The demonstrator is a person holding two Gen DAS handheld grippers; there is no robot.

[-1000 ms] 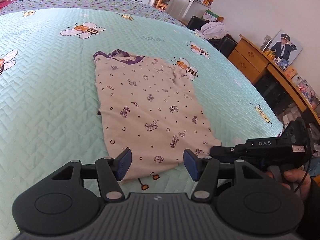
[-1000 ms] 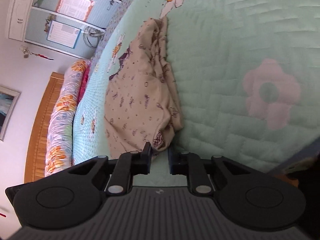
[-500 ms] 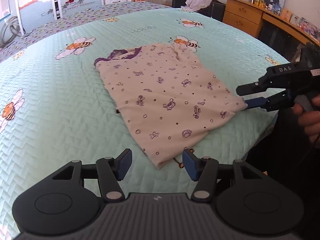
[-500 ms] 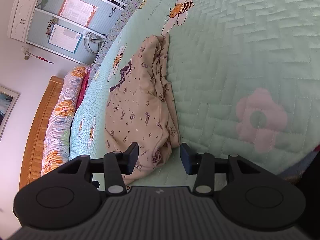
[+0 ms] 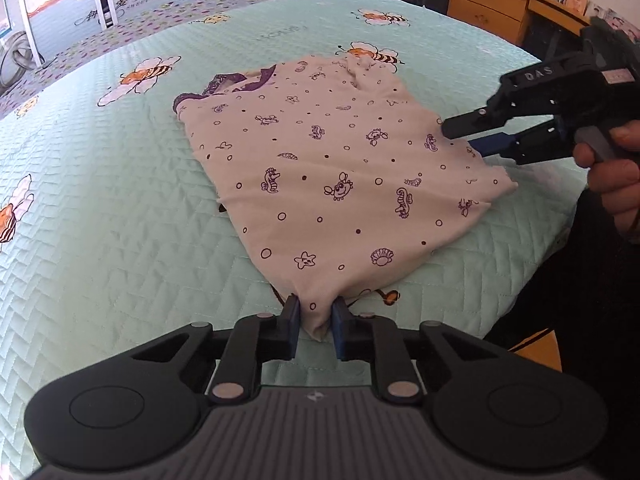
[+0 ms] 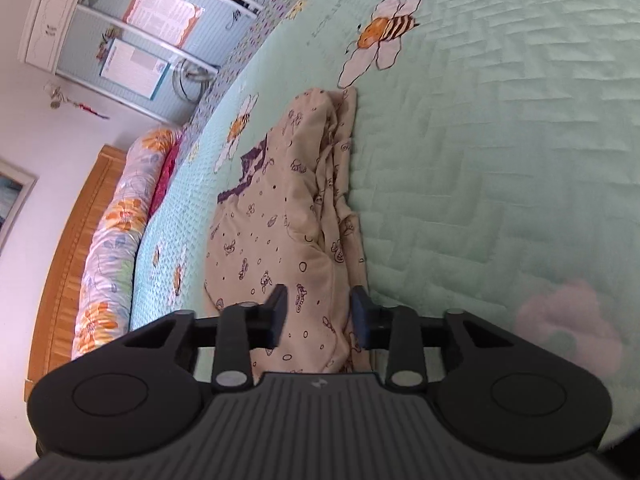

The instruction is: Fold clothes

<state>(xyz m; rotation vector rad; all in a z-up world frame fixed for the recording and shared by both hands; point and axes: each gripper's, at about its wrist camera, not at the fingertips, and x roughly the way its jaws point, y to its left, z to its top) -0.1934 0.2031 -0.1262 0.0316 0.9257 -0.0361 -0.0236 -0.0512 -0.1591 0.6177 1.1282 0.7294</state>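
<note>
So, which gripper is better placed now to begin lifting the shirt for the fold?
Left. The left gripper is shut on the shirt at its near corner. The right gripper is open, straddling the side edge without a grip.

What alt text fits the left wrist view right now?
The left gripper is shut on the near corner of a cream cotton garment with purple sea-creature prints, spread on a mint quilted bedspread with bees. The right gripper is open at the garment's right edge.
</note>
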